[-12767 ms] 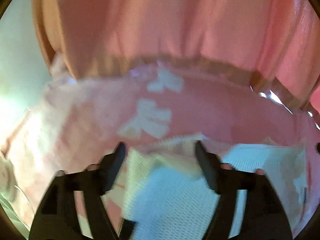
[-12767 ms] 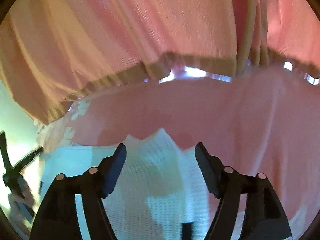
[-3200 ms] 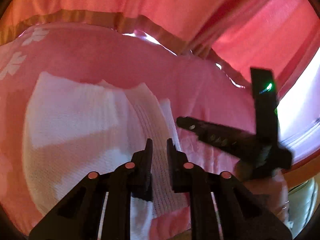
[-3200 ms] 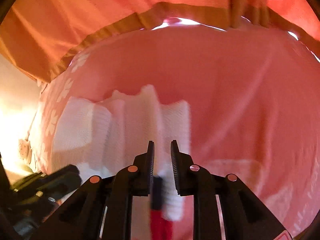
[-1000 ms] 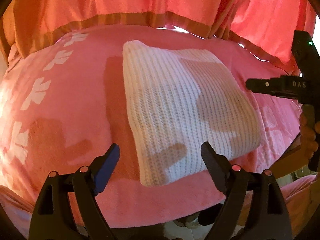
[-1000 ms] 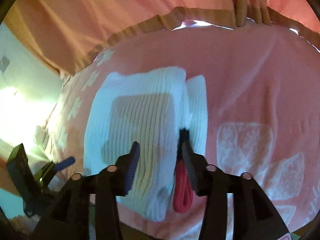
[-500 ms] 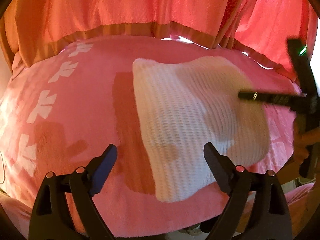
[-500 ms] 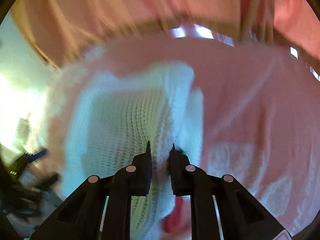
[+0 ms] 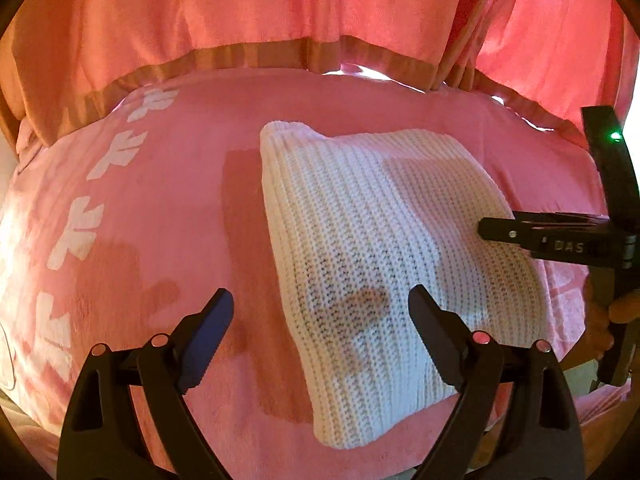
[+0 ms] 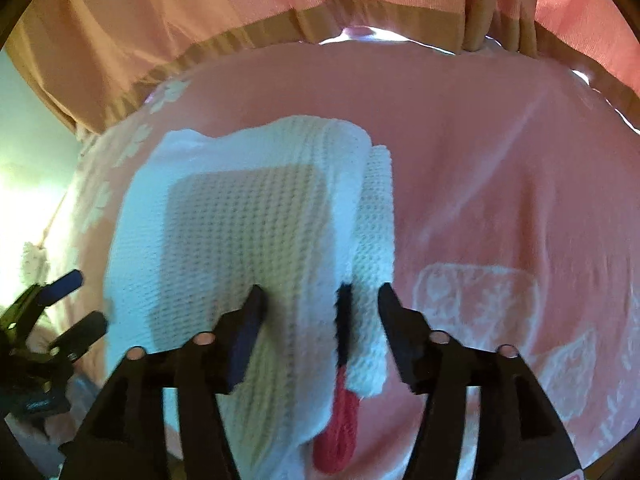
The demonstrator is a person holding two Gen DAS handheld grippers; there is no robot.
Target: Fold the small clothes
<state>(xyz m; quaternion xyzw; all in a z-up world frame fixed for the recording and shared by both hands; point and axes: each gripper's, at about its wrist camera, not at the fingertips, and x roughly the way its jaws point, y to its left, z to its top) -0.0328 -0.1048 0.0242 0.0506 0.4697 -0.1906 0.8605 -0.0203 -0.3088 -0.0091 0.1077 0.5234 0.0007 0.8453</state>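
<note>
The white sweater (image 9: 384, 264) lies folded into a neat block on the pink blanket (image 9: 160, 208), so the folding looks nearly done. The left gripper (image 9: 320, 312) hangs wide open, holding nothing. The right gripper (image 10: 320, 308) is opening over the sweater's edge. Pink curtains (image 9: 280, 8) hang behind, not in the way.

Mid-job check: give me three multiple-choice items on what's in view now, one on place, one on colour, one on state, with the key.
1. The white knit garment lies on:
A. a pink blanket
B. a bare wooden table
C. a metal tray

2. The piece poking from the garment's near edge is:
A. green
B. red
C. yellow

3. The left gripper is:
A. clamped on the garment
B. shut on nothing
C. open, holding nothing

Key: A, pink blanket shows all round it; B, the red piece shows in the right wrist view; C, its fingers stand wide apart, nothing pinched.
</note>
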